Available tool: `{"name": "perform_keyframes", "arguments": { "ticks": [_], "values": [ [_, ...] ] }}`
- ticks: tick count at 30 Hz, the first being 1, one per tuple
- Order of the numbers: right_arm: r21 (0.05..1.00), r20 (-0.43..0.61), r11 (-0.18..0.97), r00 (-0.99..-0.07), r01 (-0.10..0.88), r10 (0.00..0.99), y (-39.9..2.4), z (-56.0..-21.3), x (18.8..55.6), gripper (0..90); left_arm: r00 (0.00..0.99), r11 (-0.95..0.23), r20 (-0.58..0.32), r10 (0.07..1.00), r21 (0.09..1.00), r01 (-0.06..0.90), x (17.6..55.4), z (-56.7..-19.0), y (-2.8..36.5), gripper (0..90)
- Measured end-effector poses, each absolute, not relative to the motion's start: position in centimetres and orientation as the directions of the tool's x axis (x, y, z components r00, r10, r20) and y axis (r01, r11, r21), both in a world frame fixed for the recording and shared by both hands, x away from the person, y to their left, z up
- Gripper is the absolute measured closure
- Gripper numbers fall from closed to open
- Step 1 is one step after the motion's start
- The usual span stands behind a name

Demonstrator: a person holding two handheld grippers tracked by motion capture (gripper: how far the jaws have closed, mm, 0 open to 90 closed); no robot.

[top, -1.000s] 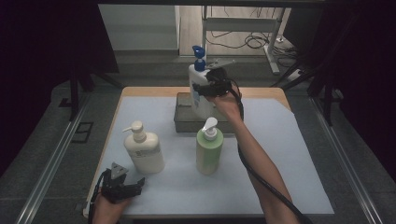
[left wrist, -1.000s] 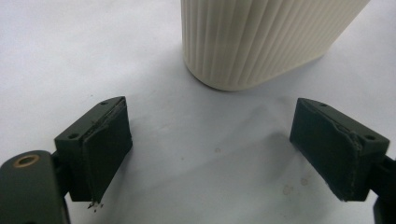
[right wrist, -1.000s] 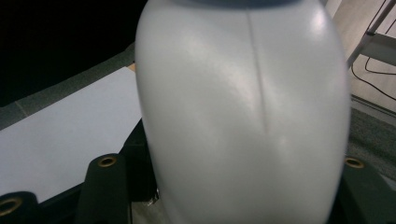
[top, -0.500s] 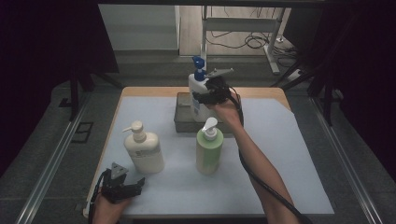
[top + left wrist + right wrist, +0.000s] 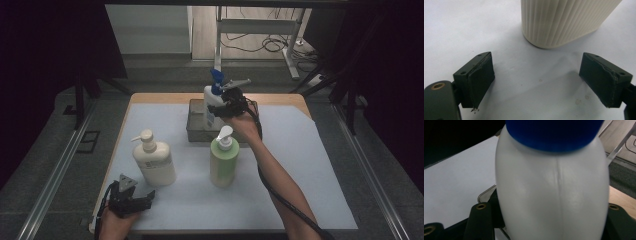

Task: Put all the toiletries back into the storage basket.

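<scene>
White pump bottle with blue pump head sits upper centre of the high view, upright, long axis vertical, its base down inside or just above the grey tray at the far middle of the table. Cannot tell whether the base touches the tray floor.

Right gripper is clamped on the bottle body from the bottle's right side in the picture. In the right gripper view the white body sits between both black jaws and the blue collar is at the top edge; the tray rim shows low left, behind the bottle. So the bottle lies straight ahead of this gripper, held across its width, with the tray directly beneath. Judgement: the coming move turns on that vertical line of bottle over tray; set it down plumb and release.

Left gripper rests at lower left of the high view, jaws apart, nothing between them. Left gripper view shows the ribbed base of the cream pump bottle just ahead of it on the white table cover, not touching the pads.

Green pump bottle stands centre frame, near the tray's front edge, just beside the person's right forearm; a tight pass for that arm. The right hand is the nearer one to the tray by far.
</scene>
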State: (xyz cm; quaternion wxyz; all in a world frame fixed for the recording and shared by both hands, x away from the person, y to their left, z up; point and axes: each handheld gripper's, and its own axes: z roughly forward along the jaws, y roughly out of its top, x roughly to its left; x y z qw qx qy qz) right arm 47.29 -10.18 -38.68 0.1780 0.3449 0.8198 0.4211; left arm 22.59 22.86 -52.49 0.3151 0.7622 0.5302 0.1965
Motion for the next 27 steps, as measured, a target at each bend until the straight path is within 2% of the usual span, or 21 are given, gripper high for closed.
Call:
{"name": "perform_keyframes", "arguments": {
  "ticks": [17,27],
  "values": [
    [0.800,-0.007,0.427,-0.705,0.421,0.709,-10.0,-39.4,47.1,39.0,0.360,-0.240,-0.033,0.932,0.688,0.685,22.6,-52.5,22.8,12.3],
    [0.804,0.032,0.400,-0.703,0.441,0.710,-10.0,-39.9,47.6,37.4,0.360,-0.240,-0.033,0.932,0.689,0.684,22.6,-52.5,22.8,12.3]
  ]
}}
